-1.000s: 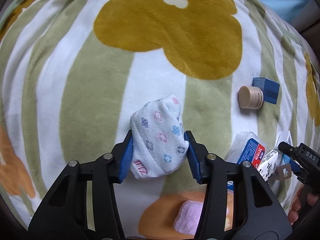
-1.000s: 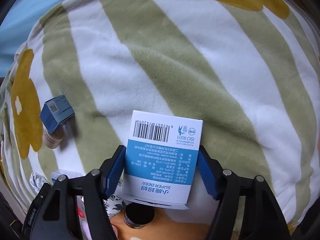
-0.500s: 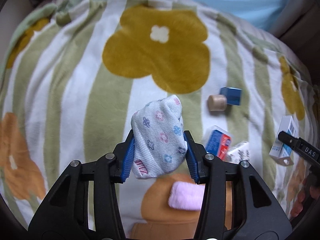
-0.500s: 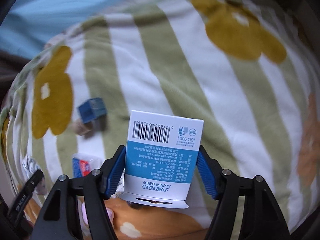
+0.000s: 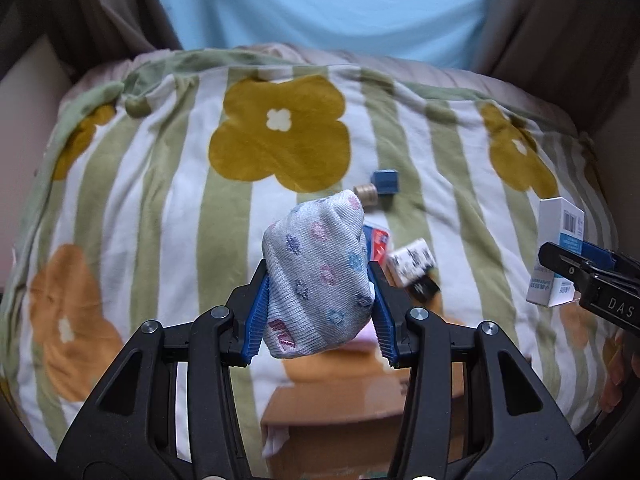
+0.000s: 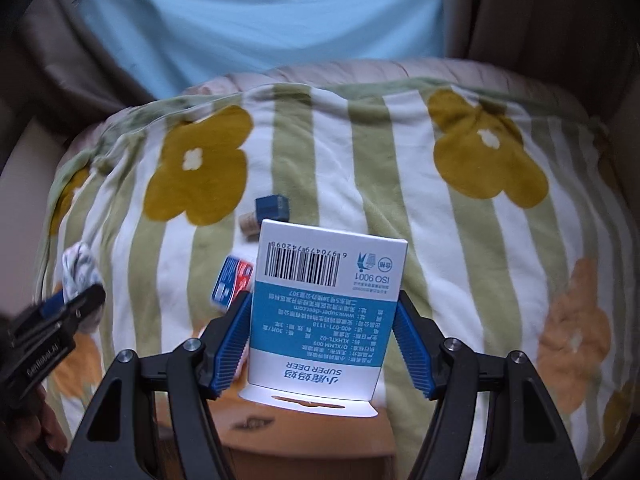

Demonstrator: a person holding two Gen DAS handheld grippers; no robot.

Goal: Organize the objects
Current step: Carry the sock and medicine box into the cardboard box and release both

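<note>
My L gripper (image 5: 318, 300) clamps a sock (image 5: 320, 276), R gripper (image 6: 324, 336) clamps a box (image 6: 326, 304), both raised over the blanket (image 5: 160, 208); cube (image 5: 385, 181) & packets (image 5: 412, 262) lie mid-blanket, w/ a carton (image 5: 340, 412) at its near edge.

A: Surface? 
B: Bed under a striped flower blanket (image 5: 168, 184). 
A: On it? 
B: Blue box (image 5: 385, 182) touching a tan round jar (image 5: 367, 195), red-blue packet (image 6: 231, 282), black-white patterned pack (image 5: 412, 263) (blurred), cardboard box (image 5: 332, 416) at the near edge.
</note>
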